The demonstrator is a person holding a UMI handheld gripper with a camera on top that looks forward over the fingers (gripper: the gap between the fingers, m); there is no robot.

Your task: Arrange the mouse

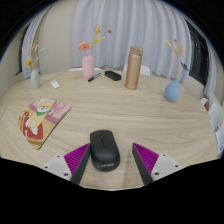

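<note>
I see the black mouse [103,148] lying on the wooden surface [150,110], between my gripper [111,160] pads with a gap on each side; the jaws stand apart, not pressing it. Off to the left lies a picture book [42,118]. Beyond, near the curtain, stand a tan bottle [133,68], a pink vase [88,66], a blue vase [172,91] and another vase [35,77].
</note>
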